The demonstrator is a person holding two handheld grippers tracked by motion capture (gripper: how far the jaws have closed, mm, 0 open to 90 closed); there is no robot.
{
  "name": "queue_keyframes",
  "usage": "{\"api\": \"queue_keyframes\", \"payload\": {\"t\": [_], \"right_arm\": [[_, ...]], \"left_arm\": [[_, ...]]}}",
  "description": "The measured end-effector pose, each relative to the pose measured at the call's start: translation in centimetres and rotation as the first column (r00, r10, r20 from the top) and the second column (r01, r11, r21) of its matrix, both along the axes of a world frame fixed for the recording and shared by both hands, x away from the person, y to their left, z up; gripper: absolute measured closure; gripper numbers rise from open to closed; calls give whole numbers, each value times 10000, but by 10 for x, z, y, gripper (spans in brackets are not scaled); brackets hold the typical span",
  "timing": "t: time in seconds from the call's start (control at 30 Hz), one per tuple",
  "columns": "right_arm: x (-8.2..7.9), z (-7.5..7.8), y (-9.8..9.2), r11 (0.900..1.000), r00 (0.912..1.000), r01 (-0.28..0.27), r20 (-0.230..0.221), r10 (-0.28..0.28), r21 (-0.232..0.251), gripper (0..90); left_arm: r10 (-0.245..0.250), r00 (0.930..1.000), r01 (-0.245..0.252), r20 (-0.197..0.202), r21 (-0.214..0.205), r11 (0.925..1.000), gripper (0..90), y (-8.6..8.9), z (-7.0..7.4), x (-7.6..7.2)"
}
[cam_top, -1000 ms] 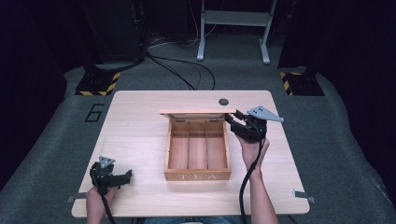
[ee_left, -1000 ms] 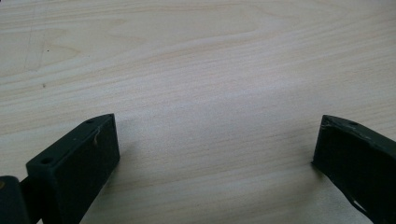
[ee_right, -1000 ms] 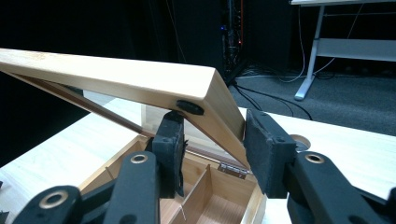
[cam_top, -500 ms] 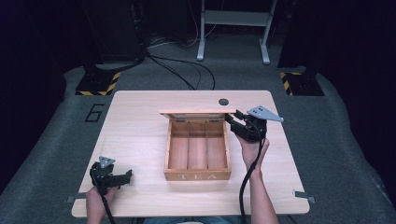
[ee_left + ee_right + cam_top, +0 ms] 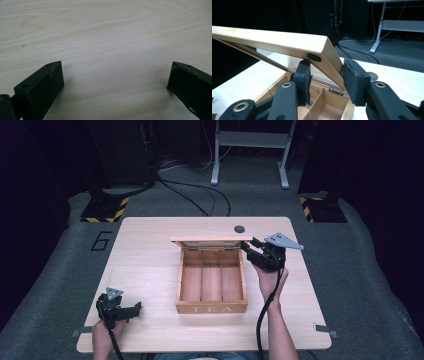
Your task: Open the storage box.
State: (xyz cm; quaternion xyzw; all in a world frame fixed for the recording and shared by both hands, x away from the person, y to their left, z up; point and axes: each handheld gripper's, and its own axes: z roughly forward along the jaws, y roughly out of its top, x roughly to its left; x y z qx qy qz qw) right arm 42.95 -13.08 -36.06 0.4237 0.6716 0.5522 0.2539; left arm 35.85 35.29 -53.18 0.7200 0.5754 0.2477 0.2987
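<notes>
A wooden box (image 5: 211, 280) marked TEA stands mid-table with three bare compartments. Its lid (image 5: 210, 240) is raised and tilted back on the far hinges. My right gripper (image 5: 248, 246) holds the lid's right side. In the right gripper view one pad sits under the lid (image 5: 274, 40) and the other presses its outer side wall, so the right gripper (image 5: 325, 72) is shut on the lid. My left gripper (image 5: 136, 307) rests low at the table's front left, far from the box. In its own view the left gripper (image 5: 116, 72) stands open over bare wood.
A small dark round spot (image 5: 239, 228) lies on the table (image 5: 150, 250) behind the box. Black cables (image 5: 190, 195) and a white stand (image 5: 250, 150) are on the floor beyond. A "6" (image 5: 101, 240) is marked left of the table.
</notes>
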Motion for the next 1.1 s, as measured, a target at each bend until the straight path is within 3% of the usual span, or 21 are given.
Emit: {"api": "queue_keyframes", "payload": {"t": [0.53, 1.1], "right_arm": [[-8, -6, -1, 9999, 9999, -123, -57, 124, 34, 576], [-39, -36, -4, 9994, 9990, -326, -318, 323, -88, 567]], "left_arm": [[0, 10000, 0, 1, 2, 10000, 3, 0, 0, 0], [24, 10000, -24, -27, -60, 10000, 3, 0, 0, 0]]}}
